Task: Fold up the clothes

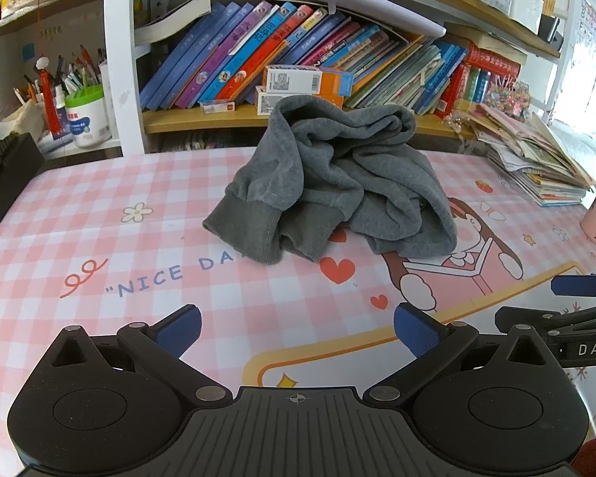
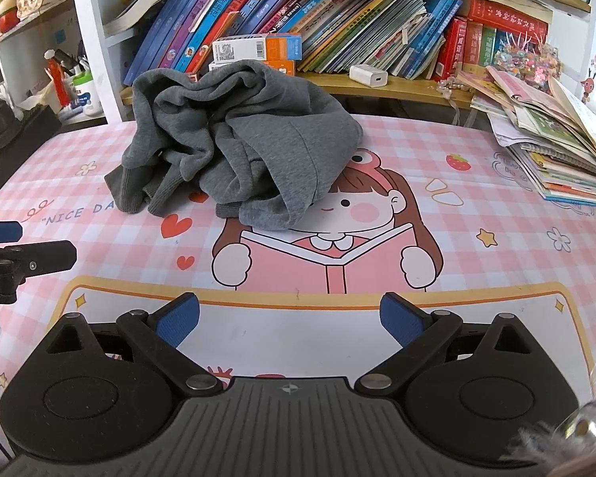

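Left wrist view is showing the left gripper (image 1: 297, 328) and right gripper (image 2: 289, 320) hovering wide open, empty; the crumpled grey sweatshirt (image 1: 333, 177) is risking a multi-layer pinch.

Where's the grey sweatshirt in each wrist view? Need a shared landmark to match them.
Left wrist: grey sweatshirt crumpled at centre, upper half.
Right wrist: it sits left of centre, upper half.
Shared landmark: the orange-and-white box on the shelf right behind it.

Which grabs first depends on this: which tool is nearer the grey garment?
Left, slightly. The left tool faces the grey garment head-on; the right tool sits off to its right.
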